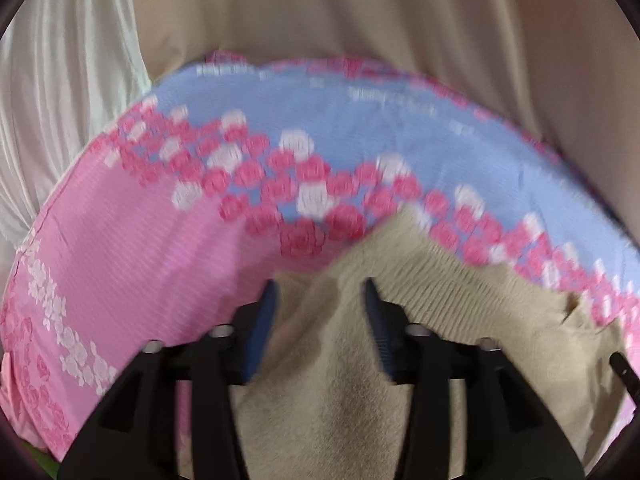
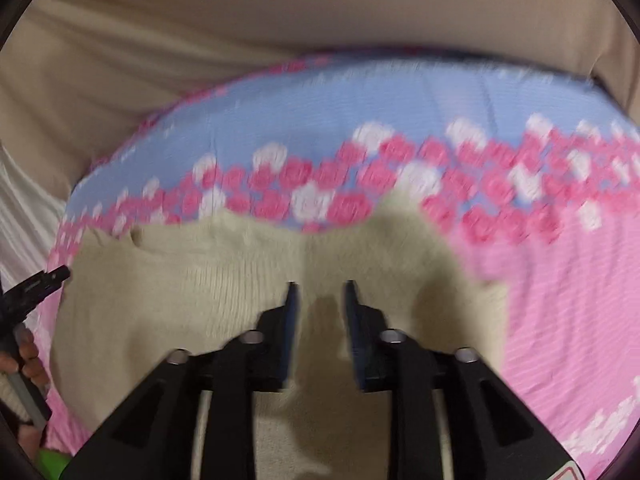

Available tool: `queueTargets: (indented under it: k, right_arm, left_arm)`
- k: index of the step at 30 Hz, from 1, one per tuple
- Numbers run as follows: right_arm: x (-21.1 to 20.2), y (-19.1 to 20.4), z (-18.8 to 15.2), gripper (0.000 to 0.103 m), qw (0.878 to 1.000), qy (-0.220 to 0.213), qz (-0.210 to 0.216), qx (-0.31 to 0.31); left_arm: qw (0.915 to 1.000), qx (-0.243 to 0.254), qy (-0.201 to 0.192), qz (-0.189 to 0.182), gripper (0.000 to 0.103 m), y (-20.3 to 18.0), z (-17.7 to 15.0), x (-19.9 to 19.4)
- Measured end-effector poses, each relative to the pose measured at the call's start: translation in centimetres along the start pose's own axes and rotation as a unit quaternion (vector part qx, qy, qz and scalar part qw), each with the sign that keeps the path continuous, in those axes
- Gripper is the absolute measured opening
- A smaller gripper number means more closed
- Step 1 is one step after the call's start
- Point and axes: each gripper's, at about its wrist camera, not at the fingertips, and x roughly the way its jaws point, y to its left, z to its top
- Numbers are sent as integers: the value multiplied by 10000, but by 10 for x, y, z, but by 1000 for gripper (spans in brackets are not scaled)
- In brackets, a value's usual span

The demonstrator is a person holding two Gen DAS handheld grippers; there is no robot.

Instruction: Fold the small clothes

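A beige knitted garment (image 1: 460,292) lies on a pink and blue floral sheet (image 1: 132,248). In the left wrist view my left gripper (image 1: 320,292) is open, its blue-padded fingers (image 1: 266,320) just above the garment's fuzzy cloth, holding nothing. In the right wrist view the same garment (image 2: 200,280) spreads to the left and my right gripper (image 2: 320,292) is open over its upper middle, empty. The left gripper's tip (image 2: 44,280) shows at the left edge of that view. Both views are blurred by motion.
The floral sheet (image 2: 560,280) covers a bed-like surface. Beige curtain cloth (image 1: 360,8) hangs behind it, with white cloth (image 1: 60,100) at the left. A green object (image 2: 50,460) shows at the bottom left corner.
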Motion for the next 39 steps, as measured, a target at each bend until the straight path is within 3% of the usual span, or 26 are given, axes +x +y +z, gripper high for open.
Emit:
queueTargets:
  k: [1, 2, 4, 6, 7, 8, 9, 10, 14, 16, 19, 23, 25, 28, 32, 33, 34, 36, 38, 39]
  right_arm:
    - [-3, -4, 5, 69, 9999, -130, -107, -37]
    - [-2, -10, 10, 71, 9995, -191, -236, -64]
    - [15, -23, 20, 71, 9993, 41, -362, -6]
    - [34, -36, 23, 70, 9990, 337, -225, 169]
    - [42, -38, 23, 63, 9987, 469, -40, 218]
    - [47, -39, 23, 23, 9977, 614, 174, 244]
    - [48, -38, 21, 9, 9962, 727, 380, 290]
    - [40, -36, 21, 9, 9967, 581, 511, 253]
    - [-47, -22, 13, 8, 9924, -256, 1204, -10]
    - [-107, -22, -3, 8, 9803, -630, 1869, -124]
    - [-184, -27, -24, 8, 9611, -859, 2594, -409]
    - [-247, -32, -38, 8, 9522, -1060, 2811, -552]
    - [-253, -34, -29, 8, 9515, -1254, 2766, -495]
    - [-211, -34, -12, 8, 9660, -1136, 2292, -366]
    - [-87, -42, -1, 9, 9903, -290, 1336, 232]
    - [-56, -45, -1, 9, 9933, -8, 1094, 382]
    - [-41, -44, -3, 9, 9952, 122, 879, 422]
    - [-33, -39, -8, 9, 9949, 139, 895, 434]
    - [-41, -32, -12, 9, 9943, 42, 994, 372]
    - [-45, -31, -14, 9, 9940, 10, 1029, 358]
  left_arm:
    - [9999, -34, -110, 33, 79, 1, 2, -3]
    - [9996, -67, -267, 88, 84, 2, 7, -4]
    - [9995, 5, -309, 45, 88, -3, 17, 6]
    - [9999, 132, -21, 14, 87, -13, 24, 30]
    - [9997, 209, 126, -77, 71, -18, 25, 41]
    - [9988, 313, 311, -213, 52, -23, 25, 51]
    - [9950, 446, 715, -542, 15, -29, 25, 63]
    - [9941, 431, 795, -605, 10, -29, 23, 63]
    - [9936, 230, 149, -1093, 8, -9, 24, 4]
    - [9873, 27, -180, -1577, 8, 19, 18, -46]
    - [9667, -108, -678, -2466, 8, 68, -3, -123]
    - [9467, -397, -1235, -2949, 8, 123, -17, -185]
    - [9465, -576, -1382, -2858, 7, 133, -10, -192]
    - [9603, -638, -1358, -2352, 7, 120, 9, -171]
    - [9863, -548, -596, -1436, 7, 77, 25, -84]
    - [9937, -498, -279, -966, 7, 63, 26, -56]
    - [9948, -433, -60, -922, 7, 53, 23, -42]
    - [9933, -296, 43, -1112, 8, 42, 15, -40]
    - [9905, -179, 60, -1365, 22, 41, 6, -49]
    - [9893, -94, 170, -1449, 48, 41, -1, -52]
